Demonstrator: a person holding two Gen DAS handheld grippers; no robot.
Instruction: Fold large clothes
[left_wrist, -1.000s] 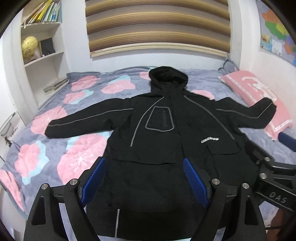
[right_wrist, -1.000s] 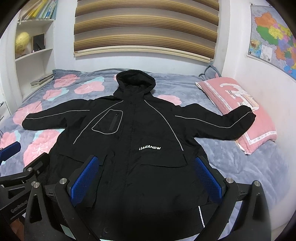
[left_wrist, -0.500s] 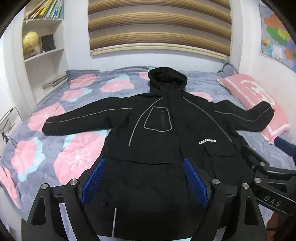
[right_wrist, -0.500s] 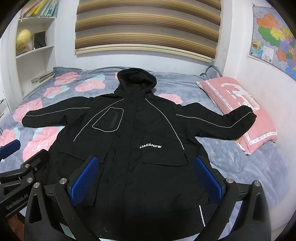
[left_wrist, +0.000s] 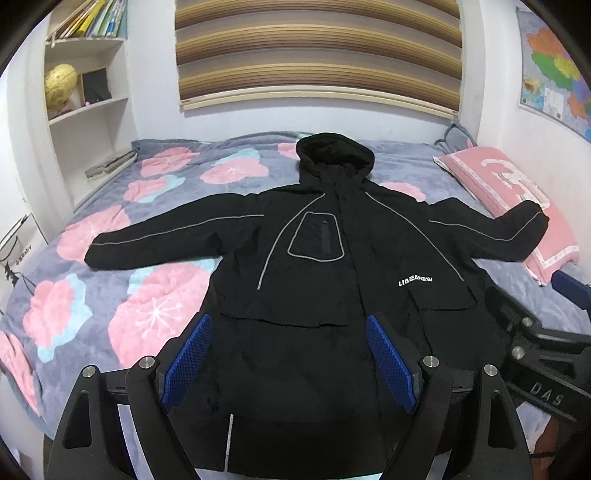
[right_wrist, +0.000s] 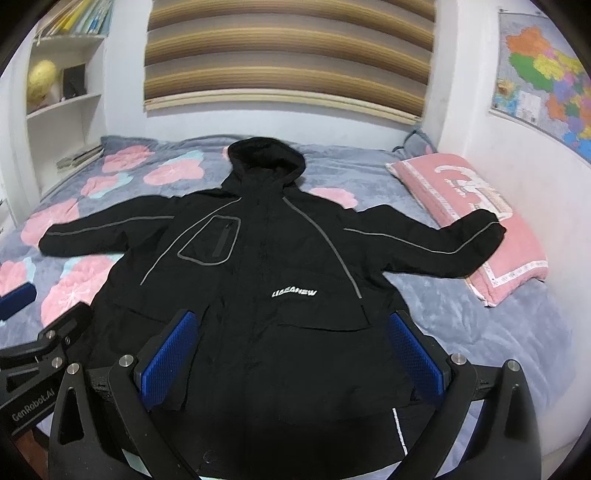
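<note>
**Jacket spread flat, no fold begun**

Both views have pulled back and tilted up slightly over the last second, so the jacket sits lower in the pictures and its hem end fills less of the foreground; the jacket itself has not shifted.

At the far left stands a white shelf (left_wrist: 88, 107) with a yellow globe (left_wrist: 61, 86) and books. Next to it, the bed (left_wrist: 74, 310) carries a grey cover with pink flowers. The jacket's left sleeve (left_wrist: 166, 240) lies stretched out across that cover. The left tool (left_wrist: 290, 363) hovers over the lower part of the black hooded jacket (left_wrist: 332, 280), its blue pads (left_wrist: 188, 358) spread wide and holding nothing. The garment lies face up, hood toward the headboard, front closed. The right tool (right_wrist: 293, 356) hangs over the hem on the other side, likewise spread apart and empty. Further right, the other sleeve (right_wrist: 436, 247) reaches out until its cuff rests on the pink pillow (right_wrist: 480, 206). A coloured map (right_wrist: 546, 85) hangs on the right wall.

As a judgement, the task is at its very start: the spreading looks done, while both sleeves, the sides and the hood all remain to be folded in.
</note>
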